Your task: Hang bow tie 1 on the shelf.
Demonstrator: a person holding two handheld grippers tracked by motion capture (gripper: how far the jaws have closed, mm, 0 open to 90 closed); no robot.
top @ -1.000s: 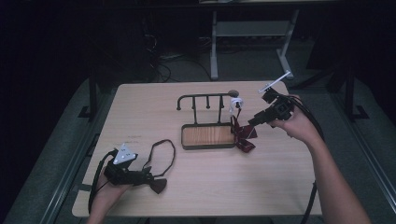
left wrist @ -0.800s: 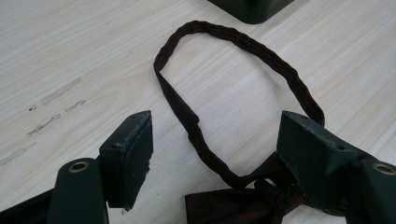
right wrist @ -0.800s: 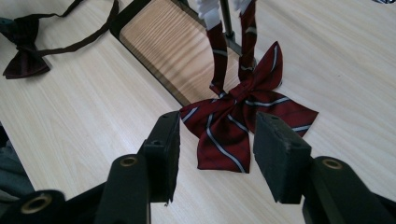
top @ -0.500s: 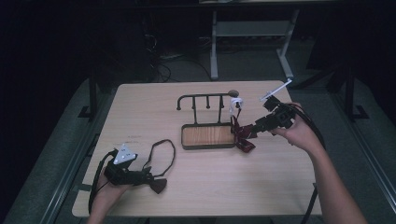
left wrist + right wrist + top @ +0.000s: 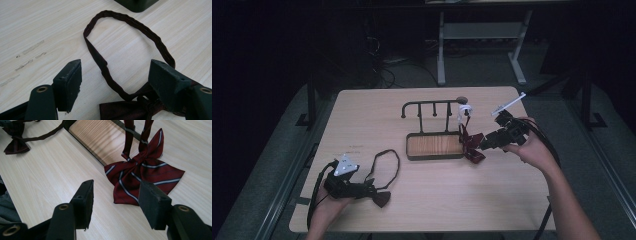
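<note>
- My right tongs [image 5: 484,145] are well open and hold nothing; in the right gripper view I see bare surface [image 5: 372,115] between the two jaws.
- The striped bow tie [image 5: 143,173] lies just ahead of those jaws and a little toward the right-hand one in the right gripper view. It lies flat on the surface, touching the rack's [image 5: 434,145] near corner.
- Its wings spread along a line that runs across my line of approach, from near-left to far-right. The knot sits on the far side, toward the rack.
- Two straps rise from the knot toward the rack's rail [image 5: 432,104], so I judge the tie is hanging from the rack, bow end down.
- From above, the right tongs point left at the bow, just beside it but not touching. This hand is much the nearer one to the striped tie.
- My left tongs [image 5: 374,192] are also wide open and grip nothing, low at the front left of the surface.
- The dark bow tie [image 5: 130,108] lies between and just ahead of the left jaws, its knot close against the right-hand jaw in the left gripper view.
- Its strap loop [image 5: 125,47] stretches away from me as a long oval toward the rack.
- My guess is that the right hand needs only a short push forward to close over the striped bow's wing.
</note>
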